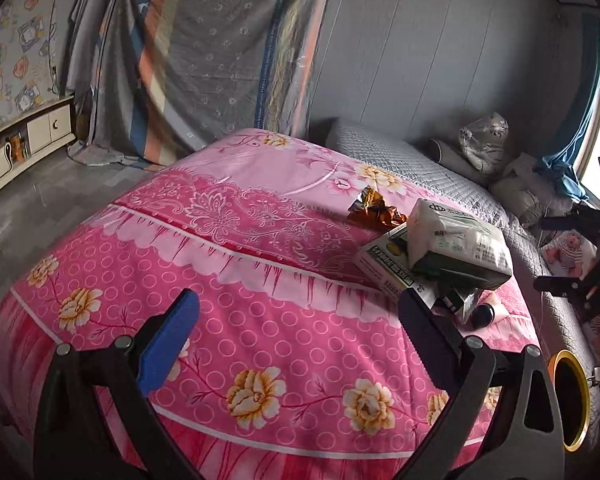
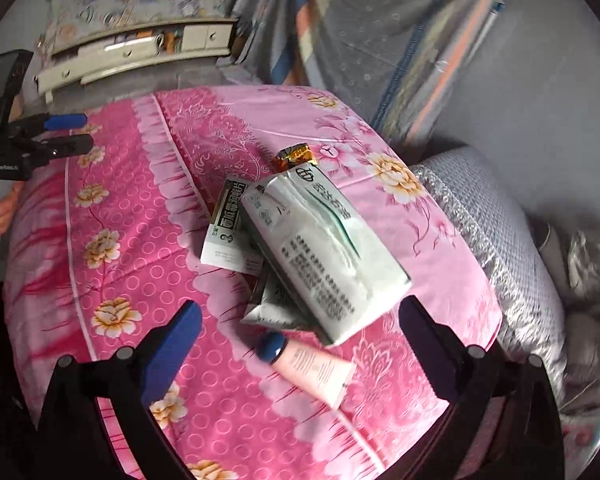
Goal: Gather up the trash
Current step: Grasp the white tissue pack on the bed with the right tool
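A pile of trash lies on the pink flowered quilt [image 1: 228, 280]. It holds a white-and-green soft pack [image 2: 324, 256], a white printed box [image 2: 228, 224] under it, a crumpled orange-brown wrapper [image 2: 296, 156] behind, a foil packet [image 2: 268, 308], and a pink tube with a dark blue cap [image 2: 312, 364]. My right gripper [image 2: 300, 336] hangs open above the pile with the tube lying below the gap, untouched. My left gripper [image 1: 296, 332] is open over bare quilt, left of the pack [image 1: 460, 248] and box [image 1: 384, 264]. In the right wrist view the left gripper [image 2: 80, 133] is at the far left, held by a hand [image 2: 4, 208].
A grey quilted mattress [image 1: 420, 160] with pillows and a plastic-wrapped bundle [image 1: 484, 140] lies beyond the quilt. A round gold-rimmed opening [image 1: 572, 400] sits at the bed's right edge. A drawer cabinet [image 1: 40, 136], hanging striped cloth [image 1: 220, 60] and grey floor [image 1: 40, 208] are to the left.
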`<state>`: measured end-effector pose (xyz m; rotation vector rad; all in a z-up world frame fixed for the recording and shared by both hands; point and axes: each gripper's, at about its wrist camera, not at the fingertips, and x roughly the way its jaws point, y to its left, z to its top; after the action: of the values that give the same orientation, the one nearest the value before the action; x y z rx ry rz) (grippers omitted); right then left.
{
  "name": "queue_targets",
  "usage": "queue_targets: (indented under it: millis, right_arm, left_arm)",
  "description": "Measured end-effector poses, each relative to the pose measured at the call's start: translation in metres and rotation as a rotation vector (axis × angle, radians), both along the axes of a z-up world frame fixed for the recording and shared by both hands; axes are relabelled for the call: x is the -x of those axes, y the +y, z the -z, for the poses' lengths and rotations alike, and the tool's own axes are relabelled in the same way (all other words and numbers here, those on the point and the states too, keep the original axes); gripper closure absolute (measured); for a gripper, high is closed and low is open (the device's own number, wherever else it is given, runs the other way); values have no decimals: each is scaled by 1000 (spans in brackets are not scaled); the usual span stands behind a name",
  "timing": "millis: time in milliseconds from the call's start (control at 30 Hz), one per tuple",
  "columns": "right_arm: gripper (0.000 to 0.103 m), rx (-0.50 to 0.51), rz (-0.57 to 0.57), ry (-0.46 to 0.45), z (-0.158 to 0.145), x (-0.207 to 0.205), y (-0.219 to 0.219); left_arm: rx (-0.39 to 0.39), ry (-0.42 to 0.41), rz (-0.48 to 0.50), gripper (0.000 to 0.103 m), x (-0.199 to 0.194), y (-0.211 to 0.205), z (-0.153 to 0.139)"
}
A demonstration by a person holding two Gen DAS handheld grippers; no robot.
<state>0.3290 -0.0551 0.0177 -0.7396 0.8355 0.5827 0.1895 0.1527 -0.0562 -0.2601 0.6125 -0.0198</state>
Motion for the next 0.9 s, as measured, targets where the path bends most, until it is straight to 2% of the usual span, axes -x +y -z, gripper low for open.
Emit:
queue_targets:
  millis: [133,233,300,400,667,733,900]
  right_arm:
    - [8,159,-97,86,17,-32,25]
    - [8,265,-160,97,32,-41,38]
    - [8,311,-184,134,41,-48,46]
    - [8,381,-182,134,55,-63,50]
    - [10,378,-94,202,86,-95,51]
    - [14,336,-48,202,85,-96,47]
    - [23,153,55,173,63,-88,31]
  left_arm:
    - [20,18,-2,8,1,11,8]
    - [45,24,-3,8,-1,19,12]
    - [51,25,-5,8,-2,23,13]
    - [59,31,-6,8,-6,26,15]
    - [58,47,-12,8,-11,29,21]
    - [44,51,-15,8,-12,28,20]
    - [-6,37,-13,8,-14,22,14]
